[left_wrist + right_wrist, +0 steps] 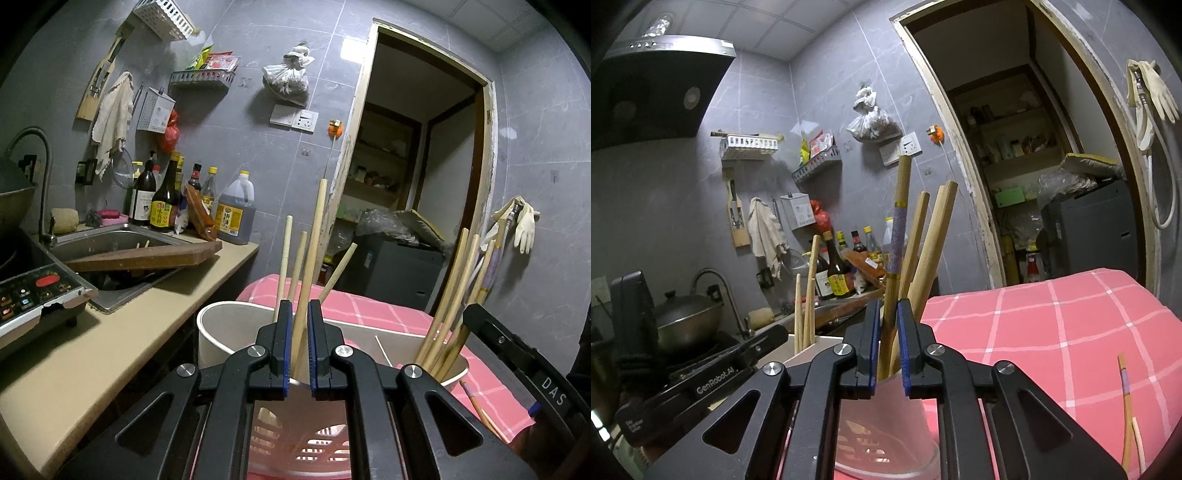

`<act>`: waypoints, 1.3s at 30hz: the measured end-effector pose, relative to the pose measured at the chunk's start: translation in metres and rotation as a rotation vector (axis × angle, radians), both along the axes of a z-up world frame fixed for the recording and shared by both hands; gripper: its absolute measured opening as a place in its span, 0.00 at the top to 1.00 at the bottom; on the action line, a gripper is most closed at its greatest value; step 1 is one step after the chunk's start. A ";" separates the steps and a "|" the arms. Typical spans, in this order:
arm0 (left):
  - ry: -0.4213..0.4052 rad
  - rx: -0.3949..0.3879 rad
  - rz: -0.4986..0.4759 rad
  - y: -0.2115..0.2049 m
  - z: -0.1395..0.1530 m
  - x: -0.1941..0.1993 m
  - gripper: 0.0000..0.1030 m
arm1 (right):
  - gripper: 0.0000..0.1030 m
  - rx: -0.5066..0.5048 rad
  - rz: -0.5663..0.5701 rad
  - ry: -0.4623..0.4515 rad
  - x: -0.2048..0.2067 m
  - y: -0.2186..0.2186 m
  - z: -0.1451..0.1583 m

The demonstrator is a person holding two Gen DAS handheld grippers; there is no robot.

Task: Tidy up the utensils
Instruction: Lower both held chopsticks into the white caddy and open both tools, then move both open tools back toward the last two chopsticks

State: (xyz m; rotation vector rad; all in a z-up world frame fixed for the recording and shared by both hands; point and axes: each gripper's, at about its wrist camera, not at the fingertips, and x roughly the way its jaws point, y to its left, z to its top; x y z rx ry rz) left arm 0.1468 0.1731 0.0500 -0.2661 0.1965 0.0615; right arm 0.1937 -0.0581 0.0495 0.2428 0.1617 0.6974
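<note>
Grey-tiled kitchen walls rise behind a pink checked cloth (1052, 332) that carries a cream plastic two-compartment holder (214, 328). Pale wooden chopsticks (448, 291) stand in it, long axes near upright, tops fanning outward. The left gripper (299, 314) has its blue-padded jaws narrowly parted around one tall chopstick (314, 258); whether they pinch it I cannot tell. The right gripper (885, 314) likewise straddles a purple-banded chopstick (897, 236), grip unclear. Two loose orange-tinted chopsticks (1126, 410) lie on the cloth, pointing away.

pink white-checked cloth (1052, 332); tan chopsticks (314, 251); white holder (229, 325); grey tiles (240, 122)
</note>
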 end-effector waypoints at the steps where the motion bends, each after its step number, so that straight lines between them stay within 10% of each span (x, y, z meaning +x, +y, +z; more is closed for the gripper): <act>1: 0.000 0.000 0.000 0.000 0.000 0.000 0.94 | 0.83 0.001 -0.001 -0.002 -0.001 0.000 0.000; 15: -0.032 0.000 -0.013 -0.007 0.003 -0.014 0.72 | 0.72 0.013 -0.060 -0.037 -0.015 -0.016 0.004; 39: -0.049 0.004 -0.003 -0.037 0.010 -0.047 0.06 | 0.00 0.059 -0.186 -0.040 -0.045 -0.072 0.005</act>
